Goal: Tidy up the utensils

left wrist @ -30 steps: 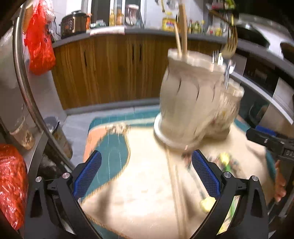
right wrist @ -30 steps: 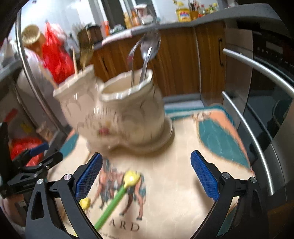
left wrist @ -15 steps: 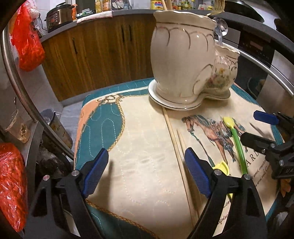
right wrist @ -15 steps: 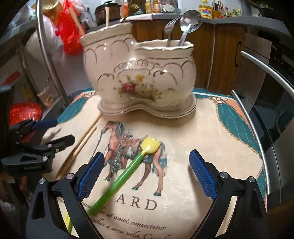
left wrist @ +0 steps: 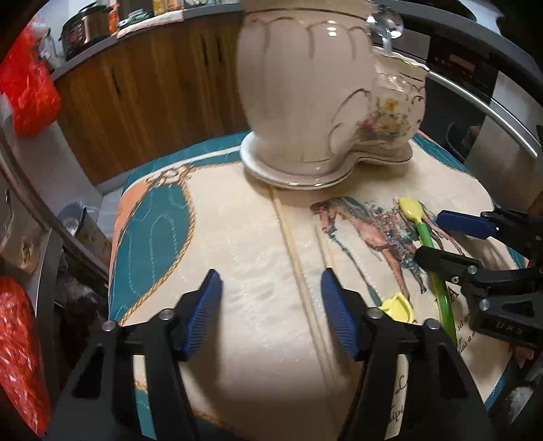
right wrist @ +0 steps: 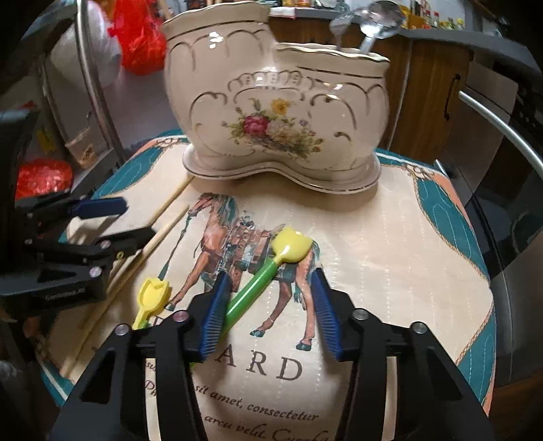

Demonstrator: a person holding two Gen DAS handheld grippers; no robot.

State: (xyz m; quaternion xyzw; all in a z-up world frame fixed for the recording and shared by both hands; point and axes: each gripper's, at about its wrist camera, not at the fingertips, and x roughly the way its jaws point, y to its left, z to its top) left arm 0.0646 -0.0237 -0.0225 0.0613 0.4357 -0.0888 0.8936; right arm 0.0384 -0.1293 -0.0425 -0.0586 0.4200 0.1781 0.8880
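A cream two-part ceramic utensil holder [right wrist: 276, 112] with a flower print stands at the back of the cloth; it also shows in the left wrist view [left wrist: 319, 98], with a metal spoon [right wrist: 376, 27] in its smaller part. A green-handled yellow utensil [right wrist: 268, 271] lies on the horse print; its handle runs between the fingers of my open right gripper [right wrist: 268, 308]. A second yellow utensil [right wrist: 152, 295] lies to its left. A pair of wooden chopsticks [left wrist: 298, 271] lies between the fingers of my open left gripper [left wrist: 271, 305].
A printed cloth [right wrist: 390, 257] covers the small table. Wooden cabinets [left wrist: 152, 91] stand behind it, an oven with a metal bar handle [right wrist: 502, 135] to the right, red plastic bags [left wrist: 23, 91] and a metal rail to the left.
Both grippers have come down and closer to the cloth. The left now straddles the chopsticks, the right the green handle. The jaws have narrowed.
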